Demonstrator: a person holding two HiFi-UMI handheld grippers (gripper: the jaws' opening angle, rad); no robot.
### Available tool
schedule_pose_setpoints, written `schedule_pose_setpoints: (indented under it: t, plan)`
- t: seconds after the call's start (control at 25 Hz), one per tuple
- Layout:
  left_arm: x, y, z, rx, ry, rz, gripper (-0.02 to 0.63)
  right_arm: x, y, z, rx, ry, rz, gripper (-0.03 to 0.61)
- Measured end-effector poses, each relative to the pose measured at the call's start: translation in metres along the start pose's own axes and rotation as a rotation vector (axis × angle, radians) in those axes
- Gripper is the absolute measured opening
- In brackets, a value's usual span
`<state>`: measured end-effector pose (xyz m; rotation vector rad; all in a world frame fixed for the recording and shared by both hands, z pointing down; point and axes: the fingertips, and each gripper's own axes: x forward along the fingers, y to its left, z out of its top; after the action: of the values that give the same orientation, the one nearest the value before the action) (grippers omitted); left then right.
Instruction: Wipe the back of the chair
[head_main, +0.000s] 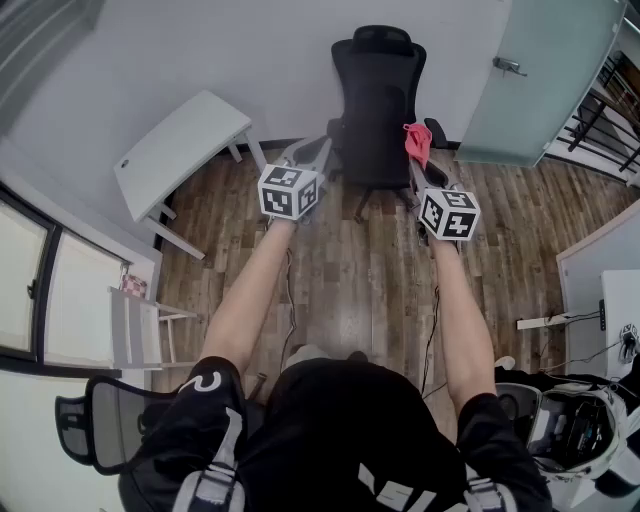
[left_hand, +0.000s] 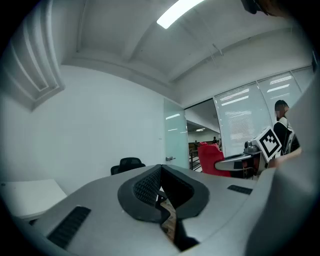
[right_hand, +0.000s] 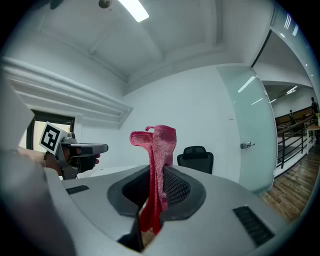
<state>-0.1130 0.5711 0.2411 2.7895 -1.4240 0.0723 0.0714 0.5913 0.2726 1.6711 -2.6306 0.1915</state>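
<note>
Our right gripper (right_hand: 154, 190) has its fingers clamped on the pink cloth (right_hand: 159, 147), held up ready for wiping. Our left gripper (left_hand: 161, 185), fingers together and empty, faces the chair (head_main: 378, 100), far ahead and untouched.

The head camera sits up high on the person's head and looks almost straight down. From there I see the arms, the wood floor (head_main: 350, 260), and the tops of the left gripper (head_main: 308, 152) and the right gripper (head_main: 418, 165). The black chair (head_main: 378, 100) stands a little way ahead of them, by the wall. Each gripper camera sits low, right behind its own jaws and very close to them. It looks forward and a bit up. Both see the black chair far off and the glass door (left_hand: 175, 137). Each also sees the other gripper off to one side. The red cloth (right_hand: 157, 150) shows in all three views.
</note>
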Motion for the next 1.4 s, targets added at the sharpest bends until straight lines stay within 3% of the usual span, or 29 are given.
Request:
schedule_pose_setpoints:
  t: [0.28, 0.52, 1.4]
  plan:
    - [0.020, -0.005, -0.007, 0.004, 0.016, 0.004, 0.023, 0.009, -0.027, 0.000, 0.024, -0.015, -0.004, 0.064]
    - [0.045, 0.014, -0.022, -0.008, 0.034, 0.014, 0.023, 0.040, -0.041, -0.008, 0.022, 0.001, 0.014, 0.064]
    - [0.254, 0.184, -0.041, -0.073, 0.074, -0.065, 0.024, 0.279, -0.131, -0.006, 0.021, 0.088, -0.029, 0.064]
